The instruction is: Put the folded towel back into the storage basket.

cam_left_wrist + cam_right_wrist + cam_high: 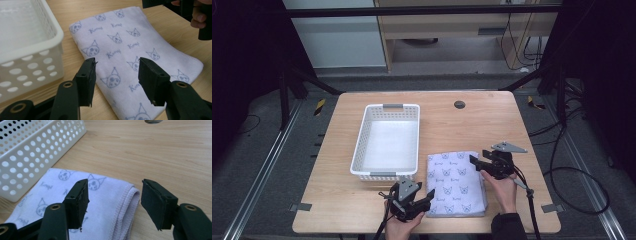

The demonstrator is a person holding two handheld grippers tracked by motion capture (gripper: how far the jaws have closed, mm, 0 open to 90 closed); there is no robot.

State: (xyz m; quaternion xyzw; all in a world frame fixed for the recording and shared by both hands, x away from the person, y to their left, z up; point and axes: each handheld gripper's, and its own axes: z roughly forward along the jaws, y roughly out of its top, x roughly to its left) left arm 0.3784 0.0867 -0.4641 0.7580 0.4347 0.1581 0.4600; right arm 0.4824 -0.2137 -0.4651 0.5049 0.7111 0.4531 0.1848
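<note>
Flanking folded towel point(456, 183): both grippers, jaws apart.

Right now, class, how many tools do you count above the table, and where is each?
2. The left tool is open at the folded towel's near-left corner, beside the white basket. The right tool is open over the towel's far-right edge.

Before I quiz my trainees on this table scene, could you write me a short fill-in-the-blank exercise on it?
1. The folded towel lies on the table just to the ____ of the white basket in the high view.
2. Nothing lies inside the basket; it is ____.
3. The jaws of the left gripper stand ____.
4. The right gripper hovers over the towel's ____ edge.

Missing words: right; empty; open; stitched
</note>
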